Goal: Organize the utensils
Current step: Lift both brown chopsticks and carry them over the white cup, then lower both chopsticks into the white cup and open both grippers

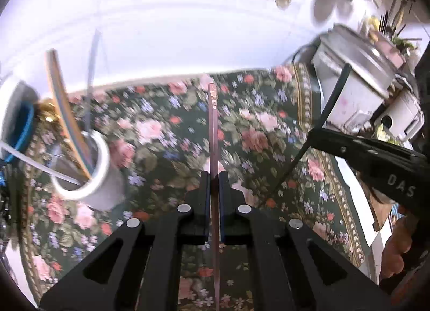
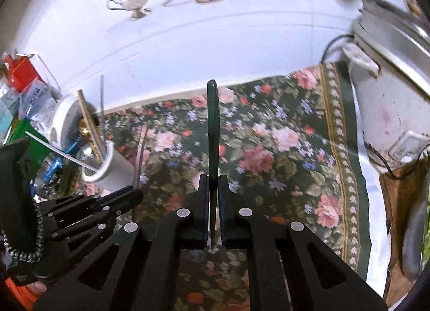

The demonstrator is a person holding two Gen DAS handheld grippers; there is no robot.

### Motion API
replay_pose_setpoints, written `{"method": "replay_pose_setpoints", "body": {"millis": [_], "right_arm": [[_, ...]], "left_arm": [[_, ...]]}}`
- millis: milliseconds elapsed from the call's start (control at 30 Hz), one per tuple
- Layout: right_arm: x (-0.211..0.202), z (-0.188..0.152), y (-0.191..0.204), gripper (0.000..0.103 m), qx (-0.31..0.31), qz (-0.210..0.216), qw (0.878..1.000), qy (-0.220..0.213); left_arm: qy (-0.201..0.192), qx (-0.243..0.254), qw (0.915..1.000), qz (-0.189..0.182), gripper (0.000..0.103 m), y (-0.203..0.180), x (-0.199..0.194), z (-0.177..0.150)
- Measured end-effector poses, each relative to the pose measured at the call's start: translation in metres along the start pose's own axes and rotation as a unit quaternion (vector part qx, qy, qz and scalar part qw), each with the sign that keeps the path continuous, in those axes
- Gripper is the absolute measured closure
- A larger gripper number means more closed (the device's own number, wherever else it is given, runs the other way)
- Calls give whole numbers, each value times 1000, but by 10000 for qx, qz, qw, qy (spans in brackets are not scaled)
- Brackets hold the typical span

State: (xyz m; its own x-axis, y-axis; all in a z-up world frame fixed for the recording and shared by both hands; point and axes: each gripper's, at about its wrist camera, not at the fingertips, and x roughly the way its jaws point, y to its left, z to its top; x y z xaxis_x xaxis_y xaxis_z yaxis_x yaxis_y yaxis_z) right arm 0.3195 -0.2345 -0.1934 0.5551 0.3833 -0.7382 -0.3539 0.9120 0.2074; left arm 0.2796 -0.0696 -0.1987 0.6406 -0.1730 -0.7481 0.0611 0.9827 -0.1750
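My left gripper (image 1: pixel 214 176) is shut on a thin pinkish metal utensil handle (image 1: pixel 213 128) that points forward above the floral cloth (image 1: pixel 258 128). My right gripper (image 2: pixel 214 179) is shut on a dark green utensil handle (image 2: pixel 213 123), also pointing forward; it shows in the left wrist view (image 1: pixel 322 123) too. A white cylindrical utensil holder (image 1: pixel 94 174) stands at the left with a wooden piece (image 1: pixel 67 117) and a white stick in it; it also shows in the right wrist view (image 2: pixel 113 168). The left gripper body appears at the lower left of the right wrist view (image 2: pixel 88 211).
A white rice cooker (image 2: pixel 389 112) stands at the right edge of the cloth, also in the left wrist view (image 1: pixel 357 82). Clutter of packets and a blue object (image 2: pixel 24 101) sits behind the holder. A white wall (image 1: pixel 188 29) lies beyond the table.
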Motion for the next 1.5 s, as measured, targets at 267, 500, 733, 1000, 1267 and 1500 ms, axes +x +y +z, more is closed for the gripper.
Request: {"method": "replay_pose_setpoints", "body": {"millis": [267, 500, 733, 1000, 1267, 1500], "right_arm": [[-15, 19, 46, 97, -429, 220, 9983, -320], [-24, 40, 81, 97, -689, 456, 9946, -624], [-28, 57, 115, 97, -915, 644, 9902, -836], [-18, 78, 146, 97, -1085, 813, 9858, -987], [7, 79, 173, 97, -1238, 851, 9855, -793], [40, 66, 178, 97, -1273, 772, 9882, -373]], "left_arm": [[-798, -60, 9965, 248, 99, 24, -58, 17], [-1511, -182, 9869, 539, 99, 51, -98, 39], [-2108, -337, 9738, 781, 99, 80, -133, 60], [-2418, -617, 9634, 984, 99, 112, -135, 69], [-2614, -1098, 9510, 1234, 99, 148, -106, 68], [-2527, -1331, 9475, 1435, 99, 164, -66, 55]]}}
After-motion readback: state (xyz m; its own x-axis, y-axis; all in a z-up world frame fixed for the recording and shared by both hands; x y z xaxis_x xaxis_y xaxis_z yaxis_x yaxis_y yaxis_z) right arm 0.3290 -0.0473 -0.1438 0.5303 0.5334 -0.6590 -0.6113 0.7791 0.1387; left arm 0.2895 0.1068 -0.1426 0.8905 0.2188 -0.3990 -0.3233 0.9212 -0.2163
